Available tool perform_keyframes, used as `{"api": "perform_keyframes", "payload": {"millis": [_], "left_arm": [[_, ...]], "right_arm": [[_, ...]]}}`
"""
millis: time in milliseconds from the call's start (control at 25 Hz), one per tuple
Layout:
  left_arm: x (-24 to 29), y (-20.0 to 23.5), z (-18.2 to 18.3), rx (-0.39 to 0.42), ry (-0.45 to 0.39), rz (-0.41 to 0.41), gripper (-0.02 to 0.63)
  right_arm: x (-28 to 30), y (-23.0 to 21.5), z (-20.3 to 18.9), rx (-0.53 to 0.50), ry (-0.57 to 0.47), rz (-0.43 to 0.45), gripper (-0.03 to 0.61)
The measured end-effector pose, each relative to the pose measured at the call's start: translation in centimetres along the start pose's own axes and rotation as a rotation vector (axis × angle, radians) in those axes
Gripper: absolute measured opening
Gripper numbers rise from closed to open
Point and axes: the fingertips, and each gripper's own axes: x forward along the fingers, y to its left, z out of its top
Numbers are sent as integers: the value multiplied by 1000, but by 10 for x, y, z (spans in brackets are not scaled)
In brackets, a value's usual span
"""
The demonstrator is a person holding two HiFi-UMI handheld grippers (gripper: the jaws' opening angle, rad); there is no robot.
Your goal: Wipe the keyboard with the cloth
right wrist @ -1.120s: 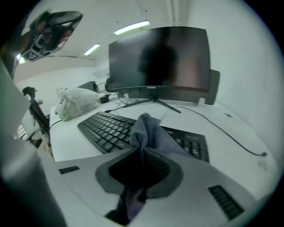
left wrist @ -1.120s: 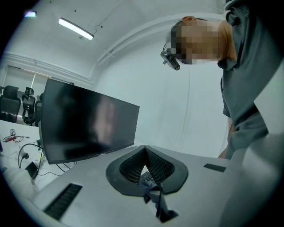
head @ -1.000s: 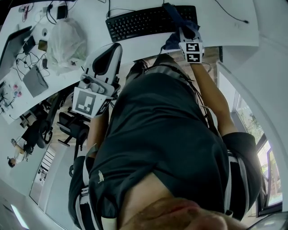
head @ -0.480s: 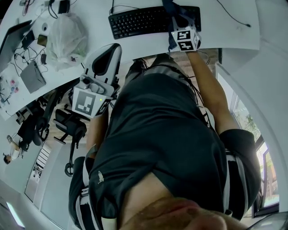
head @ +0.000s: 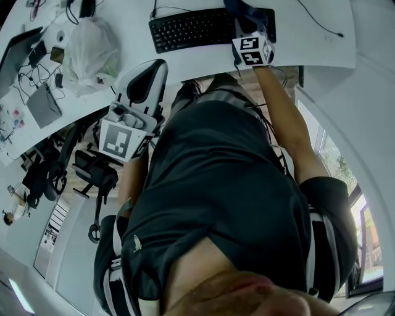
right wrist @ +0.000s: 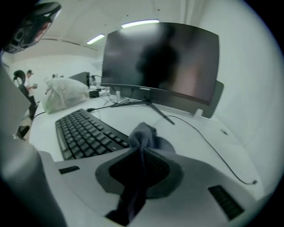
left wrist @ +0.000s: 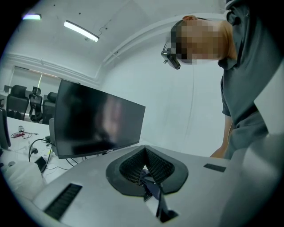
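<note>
A black keyboard [head: 203, 28] lies on the white desk [head: 308, 43] at the top of the head view. My right gripper [head: 247, 28] reaches over the keyboard's right end, shut on a dark blue cloth [head: 242, 11]. In the right gripper view the cloth [right wrist: 144, 135] bunches out past the closed jaws of the right gripper [right wrist: 141, 150], beside the keyboard [right wrist: 84, 133]. Whether the cloth touches the keys I cannot tell. My left gripper [head: 148, 74] hangs off the desk's near edge. In the left gripper view the left gripper [left wrist: 144, 166] is shut with nothing in it.
A dark monitor [right wrist: 164, 62] stands behind the keyboard, and a thin cable [right wrist: 213, 146] runs across the desk to its right. A clear plastic bag [head: 89, 52] and small electronics [head: 43, 105] lie on the desk's left. An office chair [head: 95, 173] stands below.
My right gripper has moved away from the body, from the desk's near edge onto the keyboard's right end, carrying the cloth. The left gripper has stayed put.
</note>
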Motion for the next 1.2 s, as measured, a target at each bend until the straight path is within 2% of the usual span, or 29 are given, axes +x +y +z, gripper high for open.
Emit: {"api": "perform_keyframes", "payload": {"millis": [80, 160, 240, 360, 440, 520, 640, 720, 800, 920, 1000, 1080, 1200], "left_arm": [[-3, 3, 0, 8, -13, 2, 5], [-6, 5, 0, 3, -22, 5, 5], [-7, 4, -4, -2, -17, 2, 5], [-3, -1, -7, 13, 7, -8, 5], [-1, -4, -5, 24, 3, -9, 5], [-4, -4, -4, 25, -2, -2, 5], [-12, 0, -8, 6, -6, 19, 5], [-16, 3, -15, -7, 0, 30, 5], [-16, 3, -19, -25, -2, 27, 5], [-11, -2, -17, -27, -17, 11, 5], [-11, -3, -15, -4, -19, 10, 5], [-15, -1, -13, 5, -25, 14, 5], [-27, 6, -19, -9, -5, 41, 5]], "right_arm": [[-11, -45, -14, 76, 23, -114, 46], [-18, -64, -19, 125, 29, -178, 46], [-13, -42, -9, 118, 7, -132, 46], [7, 23, 12, 5, -31, 42, 46], [12, 26, 14, -10, -36, 71, 46], [6, -7, 8, 57, -32, 1, 46], [-10, -71, -14, 178, 8, -173, 46], [-11, -79, -19, 214, 17, -204, 44], [-3, -50, -5, 172, -11, -145, 43], [14, 24, 24, 57, -51, 43, 44], [21, 56, 33, -45, -57, 139, 44], [21, 48, 30, -69, -56, 138, 43], [9, -15, 15, 62, -28, -32, 43]]}}
